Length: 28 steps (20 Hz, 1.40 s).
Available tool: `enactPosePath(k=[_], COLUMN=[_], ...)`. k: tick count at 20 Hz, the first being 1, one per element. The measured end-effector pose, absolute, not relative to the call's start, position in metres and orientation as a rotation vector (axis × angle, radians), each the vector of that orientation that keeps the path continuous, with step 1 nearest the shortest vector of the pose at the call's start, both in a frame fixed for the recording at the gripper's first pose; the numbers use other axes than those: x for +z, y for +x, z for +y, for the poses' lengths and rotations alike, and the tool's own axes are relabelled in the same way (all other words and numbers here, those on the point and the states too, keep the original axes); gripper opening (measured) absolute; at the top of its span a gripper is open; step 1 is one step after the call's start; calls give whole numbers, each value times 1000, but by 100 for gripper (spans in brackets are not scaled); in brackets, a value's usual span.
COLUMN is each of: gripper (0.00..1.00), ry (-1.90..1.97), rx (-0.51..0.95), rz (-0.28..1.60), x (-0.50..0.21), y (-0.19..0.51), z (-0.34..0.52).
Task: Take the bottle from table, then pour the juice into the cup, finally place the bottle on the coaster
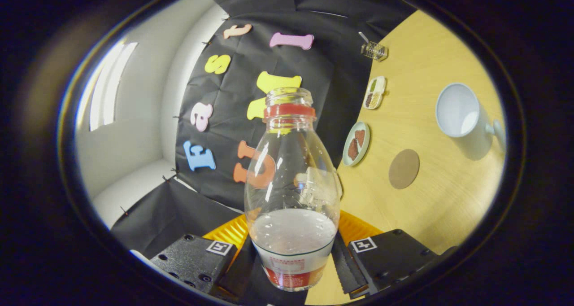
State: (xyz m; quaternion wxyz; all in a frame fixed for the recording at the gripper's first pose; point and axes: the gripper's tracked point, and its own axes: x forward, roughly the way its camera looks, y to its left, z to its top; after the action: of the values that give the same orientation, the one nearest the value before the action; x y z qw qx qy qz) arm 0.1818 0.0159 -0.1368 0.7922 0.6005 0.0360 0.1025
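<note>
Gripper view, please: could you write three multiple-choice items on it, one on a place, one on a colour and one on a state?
1. Where does the round brown coaster lie?
A. On the table between the white cup and the round plate
B. Under the bottle
C. Inside the cup

2. What colour is the ring at the bottle's neck?
A. Blue
B. Red
C. Green

3. What is the claw doing?
A. Hanging open over the plate
B. Shut on the cup's handle
C. Shut on the bottle

Answers: 1 A, the coaster sits on the table between cup and plate. 2 B, the ring is red. 3 C, both fingers press the bottle at its lower body.
</note>
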Motion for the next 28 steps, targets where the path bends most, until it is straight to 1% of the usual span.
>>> enactPosePath(k=[10,15,19,28], gripper=[80,80,80,80], ry=[1588,1650,1742,1795], rx=[258,232,256,252], rz=[47,42,-13,-40], x=[-129,-137,-130,-129], y=[185,191,188,186], z=[15,9,3,-5])
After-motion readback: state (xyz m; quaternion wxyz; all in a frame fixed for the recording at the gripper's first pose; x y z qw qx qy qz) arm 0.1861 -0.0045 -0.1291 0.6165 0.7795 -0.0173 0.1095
